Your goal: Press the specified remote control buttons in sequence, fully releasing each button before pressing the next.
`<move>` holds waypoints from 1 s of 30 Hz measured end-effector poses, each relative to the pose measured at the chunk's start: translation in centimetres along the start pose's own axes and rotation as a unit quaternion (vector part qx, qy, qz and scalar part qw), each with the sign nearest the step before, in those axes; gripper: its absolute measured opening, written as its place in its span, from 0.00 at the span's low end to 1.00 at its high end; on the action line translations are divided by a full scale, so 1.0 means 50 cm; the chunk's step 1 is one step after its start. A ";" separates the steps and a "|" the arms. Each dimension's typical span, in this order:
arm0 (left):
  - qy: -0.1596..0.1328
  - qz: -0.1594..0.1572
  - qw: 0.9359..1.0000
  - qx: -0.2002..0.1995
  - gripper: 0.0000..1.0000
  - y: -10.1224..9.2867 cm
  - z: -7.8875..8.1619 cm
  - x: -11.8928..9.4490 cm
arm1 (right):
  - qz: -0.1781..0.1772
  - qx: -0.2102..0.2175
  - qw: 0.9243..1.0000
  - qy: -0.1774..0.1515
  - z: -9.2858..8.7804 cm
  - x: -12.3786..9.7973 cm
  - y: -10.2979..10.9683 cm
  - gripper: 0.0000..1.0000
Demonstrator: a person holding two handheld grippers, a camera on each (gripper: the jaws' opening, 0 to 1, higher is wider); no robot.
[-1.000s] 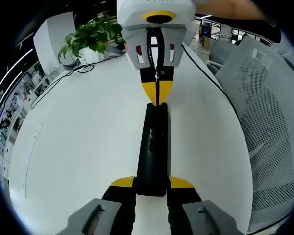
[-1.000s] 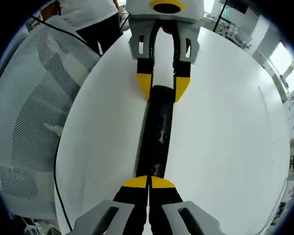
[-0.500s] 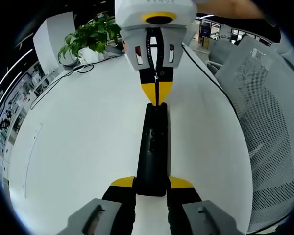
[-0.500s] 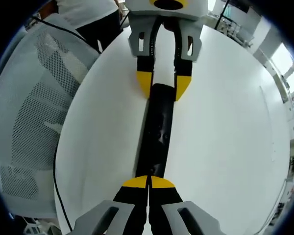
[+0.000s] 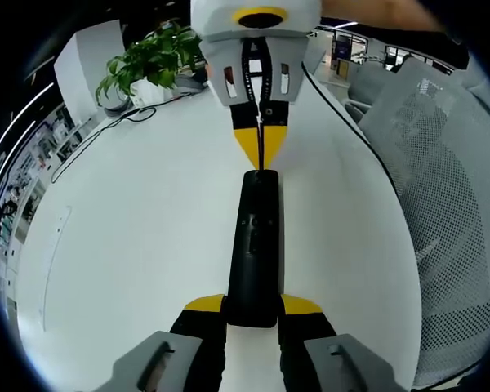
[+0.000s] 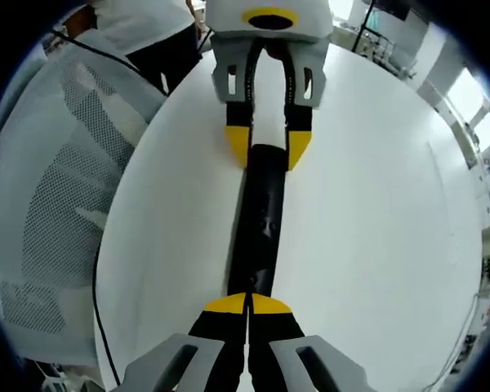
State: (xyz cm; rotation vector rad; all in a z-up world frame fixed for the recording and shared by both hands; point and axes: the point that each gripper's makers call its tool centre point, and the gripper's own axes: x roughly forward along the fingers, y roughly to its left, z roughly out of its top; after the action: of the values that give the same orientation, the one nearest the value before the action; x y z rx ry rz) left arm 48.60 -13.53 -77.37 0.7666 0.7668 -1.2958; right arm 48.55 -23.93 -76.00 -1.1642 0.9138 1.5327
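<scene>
While clamped between left gripper [image 5: 253, 304] fingers, remote [image 5: 256, 245] lies flat on table [image 5: 131, 245]; right gripper [image 6: 248, 304], tips together at its far end, poised for next press — needs lowering squarely

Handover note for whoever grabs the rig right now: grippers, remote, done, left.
Left gripper: jaws clamped on the near end of the black remote, steadying it flat on the white table.
Right gripper: jaws shut, tips at the remote's other end, near its buttons; contact cannot be judged.
Done: remote secured, presser in place.
Left: the pictures do not show which buttons are already pressed; confirm the sequence, release fully between presses.
</scene>
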 end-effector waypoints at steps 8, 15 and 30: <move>0.003 0.003 1.000 0.002 0.23 0.002 -0.001 -0.001 | -0.005 -0.002 1.000 0.001 0.008 -0.009 -0.006 0.00; 0.004 0.004 1.000 0.003 0.23 0.002 0.000 -0.001 | -0.009 -0.005 1.000 0.002 0.010 -0.018 -0.005 0.00; 0.004 0.002 1.000 0.002 0.23 0.003 0.001 0.000 | -0.019 -0.008 1.000 -0.011 0.032 -0.035 -0.011 0.00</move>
State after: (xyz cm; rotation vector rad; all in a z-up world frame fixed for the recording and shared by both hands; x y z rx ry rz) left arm 48.76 -13.54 -77.35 0.7778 0.7691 -1.2917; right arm 48.82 -22.75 -73.91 -1.1671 0.8616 1.5214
